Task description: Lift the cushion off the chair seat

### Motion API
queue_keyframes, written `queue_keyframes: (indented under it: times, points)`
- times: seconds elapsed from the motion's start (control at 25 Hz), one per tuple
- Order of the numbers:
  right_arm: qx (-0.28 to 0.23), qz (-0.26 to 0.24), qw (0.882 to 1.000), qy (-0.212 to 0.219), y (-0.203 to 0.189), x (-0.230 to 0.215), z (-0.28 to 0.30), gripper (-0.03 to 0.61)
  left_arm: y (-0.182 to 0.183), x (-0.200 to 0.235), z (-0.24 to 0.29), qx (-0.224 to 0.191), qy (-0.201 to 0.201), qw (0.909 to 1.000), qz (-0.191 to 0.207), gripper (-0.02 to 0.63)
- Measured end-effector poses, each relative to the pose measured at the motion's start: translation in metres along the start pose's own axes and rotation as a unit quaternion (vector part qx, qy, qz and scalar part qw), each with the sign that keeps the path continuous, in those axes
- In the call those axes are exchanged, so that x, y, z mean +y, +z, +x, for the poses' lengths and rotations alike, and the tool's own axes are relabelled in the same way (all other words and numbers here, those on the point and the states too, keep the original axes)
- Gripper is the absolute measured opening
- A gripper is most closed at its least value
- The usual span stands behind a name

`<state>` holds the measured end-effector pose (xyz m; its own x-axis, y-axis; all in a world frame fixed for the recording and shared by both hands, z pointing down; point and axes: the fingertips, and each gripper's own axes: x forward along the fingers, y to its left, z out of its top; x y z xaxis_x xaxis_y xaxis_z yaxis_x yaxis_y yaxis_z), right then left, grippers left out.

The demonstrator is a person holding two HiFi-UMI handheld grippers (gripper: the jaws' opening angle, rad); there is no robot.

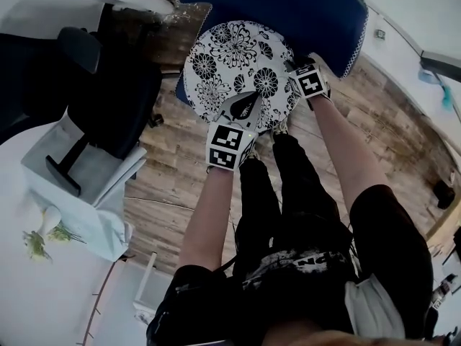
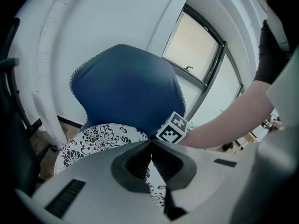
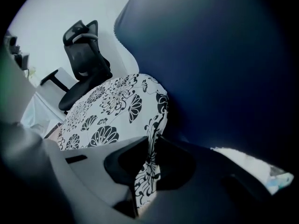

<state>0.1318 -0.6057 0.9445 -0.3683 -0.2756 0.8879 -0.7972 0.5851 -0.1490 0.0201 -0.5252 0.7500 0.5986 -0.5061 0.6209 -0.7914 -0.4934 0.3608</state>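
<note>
Black-and-white cushion [image 1: 230, 63] fast between jaws of left gripper [image 2: 150, 143] and right gripper [image 3: 152, 143] (on blue chair [image 1: 288, 6])

left gripper [image 2: 151, 143] jaws pinching floral cushion [image 2: 93, 141], blue chair back [image 2: 126, 87] behind, right gripper's marker cube [image 2: 172, 129] beyond

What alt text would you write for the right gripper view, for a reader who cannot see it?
The right gripper is shut on the edge of a black-and-white floral cushion lying on a blue chair; a black office chair stands behind.
</note>
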Motion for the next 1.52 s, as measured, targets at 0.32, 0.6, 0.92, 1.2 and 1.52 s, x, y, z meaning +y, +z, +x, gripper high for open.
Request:
queue_keyframes:
  times: [0.32, 0.6, 0.92, 1.2, 1.52]
  points:
    - [-0.022, -0.011, 1.0, 0.003, 0.012, 0.013, -0.02, 0.043, 0.023, 0.001, -0.006, -0.006, -0.004, 0.9999, 0.007, 0.015]
    - [-0.051, -0.004, 0.998, 0.026, 0.025, 0.025, -0.065, 0.041, 0.038, 0.001, -0.029, 0.005, 0.011, 0.9994, 0.033, 0.015]
    - [-0.105, -0.008, 0.993, 0.058, 0.068, 0.065, -0.129, 0.041, 0.07, 0.006, -0.072, 0.001, 0.041, 0.9983, 0.042, 0.015]
    - [-0.164, -0.019, 0.984, 0.07, 0.113, 0.089, -0.204, 0.041, 0.11, -0.004, -0.112, -0.029, 0.05, 0.9967, 0.058, 0.015]
    - [-0.237, -0.041, 0.969, 0.062, 0.163, 0.101, -0.29, 0.041, 0.157, -0.023, -0.149, -0.071, 0.05, 0.9923, 0.088, 0.015]
